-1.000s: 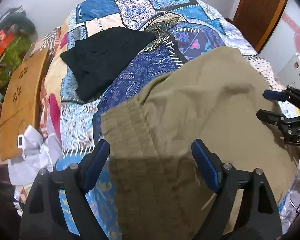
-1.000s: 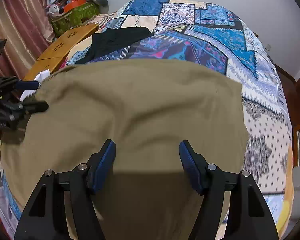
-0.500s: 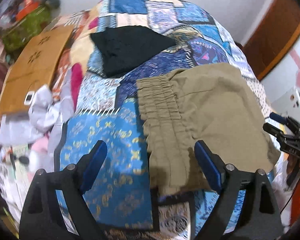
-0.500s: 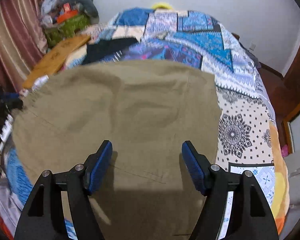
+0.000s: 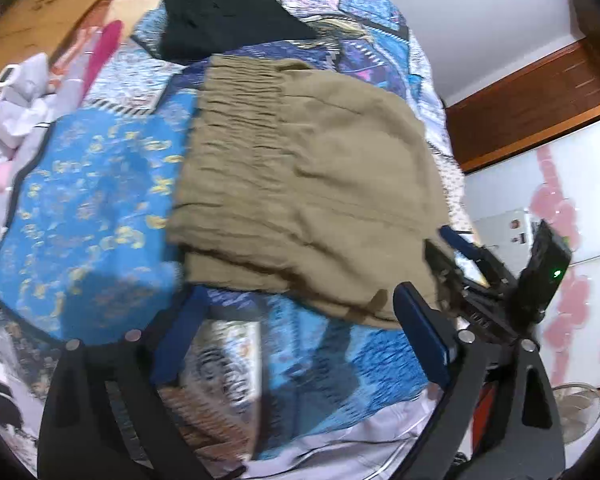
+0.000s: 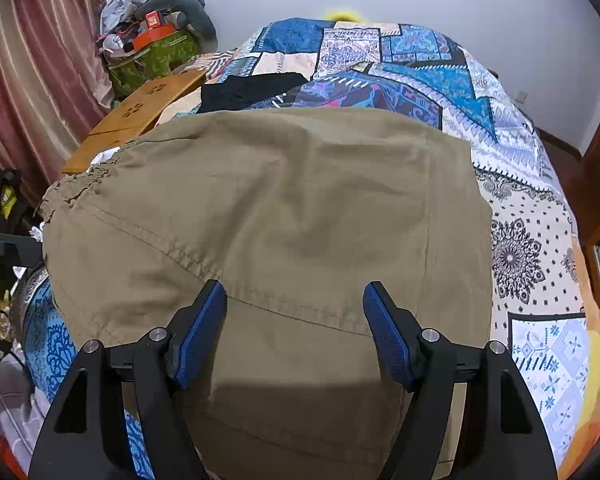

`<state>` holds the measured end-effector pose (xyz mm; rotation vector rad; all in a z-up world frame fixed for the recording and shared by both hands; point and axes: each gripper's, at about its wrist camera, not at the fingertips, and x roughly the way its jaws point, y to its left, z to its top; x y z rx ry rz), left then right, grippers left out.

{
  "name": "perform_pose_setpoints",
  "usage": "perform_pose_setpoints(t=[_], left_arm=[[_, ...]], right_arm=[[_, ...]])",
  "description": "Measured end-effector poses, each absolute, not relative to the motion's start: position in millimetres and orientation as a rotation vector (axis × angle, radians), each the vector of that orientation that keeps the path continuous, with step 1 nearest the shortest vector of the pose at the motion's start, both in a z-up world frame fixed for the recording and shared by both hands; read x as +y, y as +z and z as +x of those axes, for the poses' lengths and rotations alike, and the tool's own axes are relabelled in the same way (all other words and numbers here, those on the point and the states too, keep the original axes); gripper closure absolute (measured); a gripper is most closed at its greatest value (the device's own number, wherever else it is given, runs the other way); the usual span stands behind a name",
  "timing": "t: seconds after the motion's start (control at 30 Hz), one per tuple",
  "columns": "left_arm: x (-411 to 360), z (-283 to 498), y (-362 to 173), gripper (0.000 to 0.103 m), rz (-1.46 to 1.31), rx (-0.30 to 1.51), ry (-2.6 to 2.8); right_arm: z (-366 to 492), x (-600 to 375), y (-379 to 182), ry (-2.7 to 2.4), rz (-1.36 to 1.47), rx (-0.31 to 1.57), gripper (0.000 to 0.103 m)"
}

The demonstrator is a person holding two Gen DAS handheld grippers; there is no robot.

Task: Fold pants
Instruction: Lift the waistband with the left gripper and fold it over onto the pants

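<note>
Nearest in the right wrist view, the right gripper (image 6: 294,332) has its two blue-padded tongs spread wide apart, hanging just above the khaki pants (image 6: 268,216) and pinching nothing. The pants fill the middle of this view as a compact folded bundle, several layers thick at the near edge, with a stitched seam running across the top layer between the tongs. That stacked look suggests the folding is largely done and the gripper is spread to let go or to smooth the cloth.

In the left wrist view, which is motion-blurred, the left gripper (image 5: 296,328) also has its tongs spread, holding nothing. It hangs over the near edge of the bed (image 5: 92,200), just short of the pants' closest fold, and the right gripper appears at the bundle's right-hand corner. The gathered elastic waistband (image 5: 236,120) lies along the bundle's left side, facing the blue patch of the patchwork bedspread.

The pants rest near the front edge of the bed, roughly centred across it, probably so both hands can reach them.

Beyond them, towards the far left of the bed, lies a black garment (image 6: 252,88), apart from the khaki bundle and seemingly already folded. A wooden board (image 6: 140,120) leans at the bed's left edge, with a cluttered green bag (image 6: 152,60) behind it against the wall.
</note>
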<state>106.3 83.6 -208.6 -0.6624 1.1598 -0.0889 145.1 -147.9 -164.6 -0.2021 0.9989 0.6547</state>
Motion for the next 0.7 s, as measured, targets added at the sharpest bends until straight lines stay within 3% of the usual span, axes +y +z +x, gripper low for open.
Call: perform_pose_setpoints(t=[0.2, 0.27, 0.3, 0.4, 0.7], left_arm=[[83, 132, -215, 0.012, -0.693, 1.121, -0.017], [80, 137, -214, 0.031, -0.639, 1.104, 0.044], [79, 137, -211, 0.049, -0.59, 1.085, 0.099], [82, 134, -207, 0.064, -0.534, 1.019, 0.132], [42, 142, -149, 0.073, -0.105, 0.888, 0.107]], right_arm=[[141, -148, -167, 0.652, -0.196, 0.993, 0.034], [141, -149, -167, 0.653, -0.188, 0.995, 0.034], [140, -149, -167, 0.654, -0.186, 0.995, 0.034], [138, -151, -167, 0.655, -0.183, 0.991, 0.034], [138, -162, -165, 0.644, -0.129, 0.974, 0.036]])
